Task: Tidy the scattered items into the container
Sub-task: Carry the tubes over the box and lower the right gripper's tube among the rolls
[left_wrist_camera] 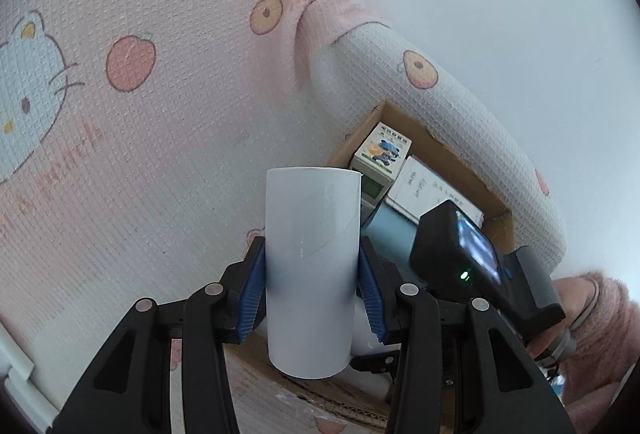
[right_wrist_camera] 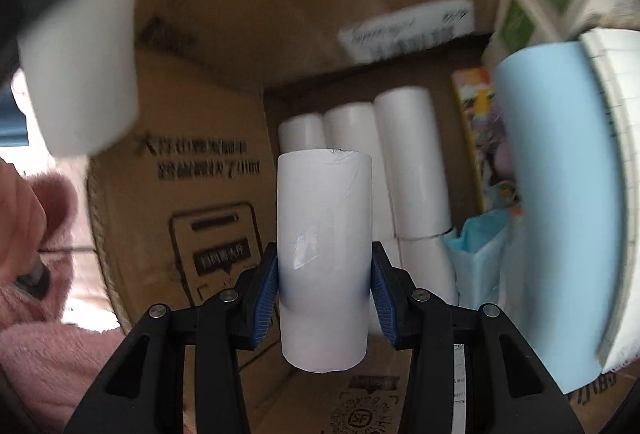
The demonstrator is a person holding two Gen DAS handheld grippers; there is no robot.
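While both tongs are clamped on white rolls, the cardboard box (right_wrist_camera: 224,33) lies ahead and below them. The right tongs (right_wrist_camera: 325,270) are seen inside its mouth, the roll (right_wrist_camera: 325,254) gripped with its long axis pointing forward — parallel to three white rolls (right_wrist_camera: 408,169) already lying at the far end, beside a pale blue roll (right_wrist_camera: 560,193). The left tongs (left_wrist_camera: 311,274) are held further off, above a Hello Kitty printed cover (left_wrist_camera: 120,93), their white roll (left_wrist_camera: 312,266) aimed toward the box corner (left_wrist_camera: 436,149). The right hand is judged nearer. An SF logo (right_wrist_camera: 356,416) is printed on the box; the Chinese lettering is too blurred to read.
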